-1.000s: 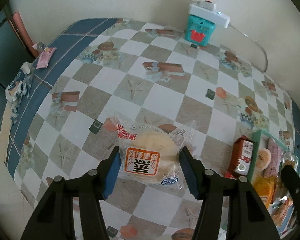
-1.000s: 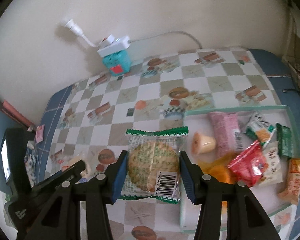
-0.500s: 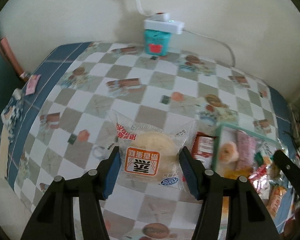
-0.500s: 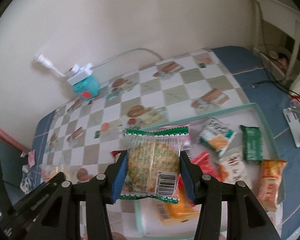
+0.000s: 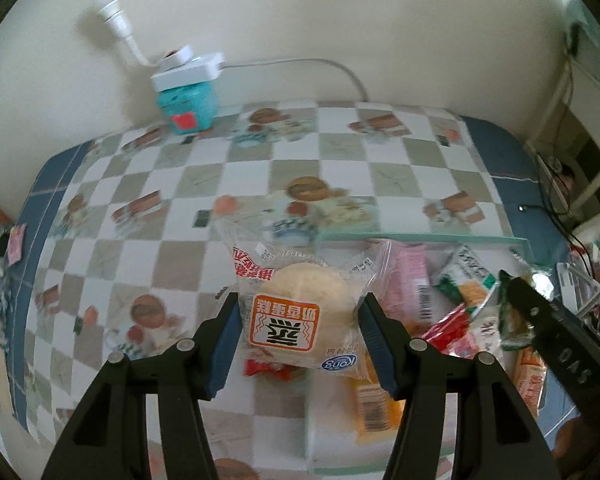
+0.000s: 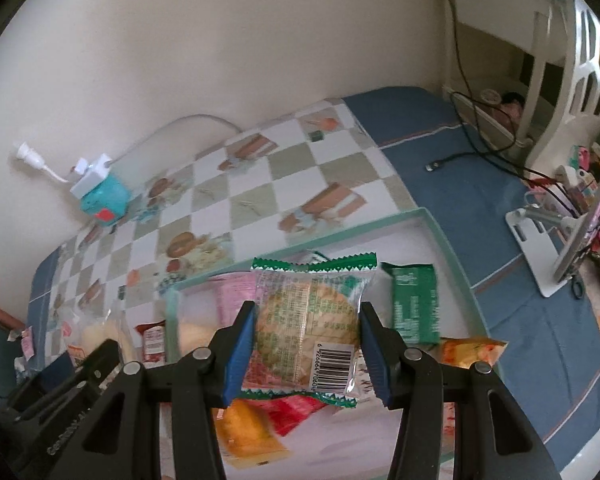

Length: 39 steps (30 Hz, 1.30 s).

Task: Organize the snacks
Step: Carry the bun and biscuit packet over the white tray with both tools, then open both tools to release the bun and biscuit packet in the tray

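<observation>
My left gripper (image 5: 298, 316) is shut on a clear packet holding a round pale bun (image 5: 300, 304) with an orange label. It hangs above the left edge of a light green tray (image 5: 420, 236) full of snack packets. The right gripper (image 6: 307, 328) is shut on a green-edged packet with a round biscuit (image 6: 308, 316) and a barcode, held over the same tray (image 6: 448, 248). In the tray lie a pink packet (image 5: 410, 280), a dark green packet (image 6: 414, 304), a red packet (image 5: 452, 324) and orange ones. The right gripper's arm shows at the right in the left wrist view.
A teal box (image 5: 190, 110) with a white power strip (image 5: 188, 70) on it stands by the wall. The checked tablecloth (image 5: 180, 184) has bare room left of the tray. Black cables (image 6: 484, 152) and a white stand (image 6: 540, 224) lie on the blue edge at the right.
Both grippers have carried their packets to the right, from over the bare cloth to above the tray. Both have rolled a little. The grips are unchanged.
</observation>
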{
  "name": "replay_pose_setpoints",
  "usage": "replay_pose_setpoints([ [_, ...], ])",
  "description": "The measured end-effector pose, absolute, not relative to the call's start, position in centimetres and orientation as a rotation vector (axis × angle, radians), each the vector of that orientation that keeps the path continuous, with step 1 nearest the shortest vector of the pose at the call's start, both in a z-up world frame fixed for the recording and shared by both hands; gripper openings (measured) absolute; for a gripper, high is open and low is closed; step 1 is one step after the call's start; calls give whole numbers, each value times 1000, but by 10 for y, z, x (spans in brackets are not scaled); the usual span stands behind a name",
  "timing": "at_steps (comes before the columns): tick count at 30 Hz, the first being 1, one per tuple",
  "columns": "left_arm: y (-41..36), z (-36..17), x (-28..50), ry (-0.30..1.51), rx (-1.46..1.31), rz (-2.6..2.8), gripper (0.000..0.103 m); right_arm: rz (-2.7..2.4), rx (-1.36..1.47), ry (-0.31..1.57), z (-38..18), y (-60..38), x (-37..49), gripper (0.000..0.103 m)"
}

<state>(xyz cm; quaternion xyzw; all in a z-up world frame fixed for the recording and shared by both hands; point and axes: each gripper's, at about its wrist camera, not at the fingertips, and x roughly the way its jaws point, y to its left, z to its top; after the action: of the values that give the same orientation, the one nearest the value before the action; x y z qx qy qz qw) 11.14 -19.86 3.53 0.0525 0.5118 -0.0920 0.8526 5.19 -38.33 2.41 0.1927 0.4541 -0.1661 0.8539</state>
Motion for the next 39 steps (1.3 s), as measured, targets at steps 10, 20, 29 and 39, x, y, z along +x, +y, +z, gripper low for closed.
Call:
replay_pose_setpoints([
  [10,-245,26,121,1063,154,-259,60,-365,390,967,14,-394,58,53],
  [20,-257,15,135,1058,158,-273,60,-389,360,972,8,-398,67,53],
  [29,-265,8,140,1065,151,-293,61,-417,347,999,-6,-404,73,53],
  [39,-273,2,137,1089,164,-323,62,-464,338,1031,-12,-413,70,54],
])
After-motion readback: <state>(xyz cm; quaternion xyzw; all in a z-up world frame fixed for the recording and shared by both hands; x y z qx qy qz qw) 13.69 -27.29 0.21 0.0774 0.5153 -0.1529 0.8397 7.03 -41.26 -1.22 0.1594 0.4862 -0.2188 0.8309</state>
